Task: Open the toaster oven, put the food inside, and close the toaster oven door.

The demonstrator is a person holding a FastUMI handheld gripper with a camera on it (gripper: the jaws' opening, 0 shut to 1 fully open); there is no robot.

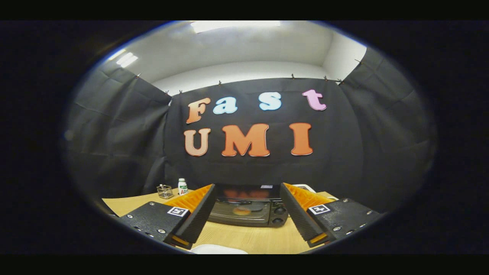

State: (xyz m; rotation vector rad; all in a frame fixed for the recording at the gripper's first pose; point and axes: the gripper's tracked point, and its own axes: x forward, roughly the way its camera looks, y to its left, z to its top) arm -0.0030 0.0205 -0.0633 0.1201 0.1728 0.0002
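Gripper view: a toaster oven sits on a pale wooden table in a cloth-walled booth, framed between the two fingers of a hand-held gripper whose jaws stand wide apart and hold nothing. The oven door appears closed, its glass front facing the camera, with two round knobs stacked at its right side. Through the glass shows a round orange-brown shape, possibly food on a tray or possibly a reflection; the view is too small and glary to settle which. So the scene fits either a closed oven waiting to be loaded or one already loaded and shut again. A white rounded object sits on the table just below the fingers; what it is cannot be told. Beyond the left finger stand a small clear glass container and a white bottle, well apart from the oven.

Risks, as judged from here: any reach for the door passes close to the knobs, and a stray finger could turn one. A hard pull or push on the door could shift the oven across the smooth tabletop.
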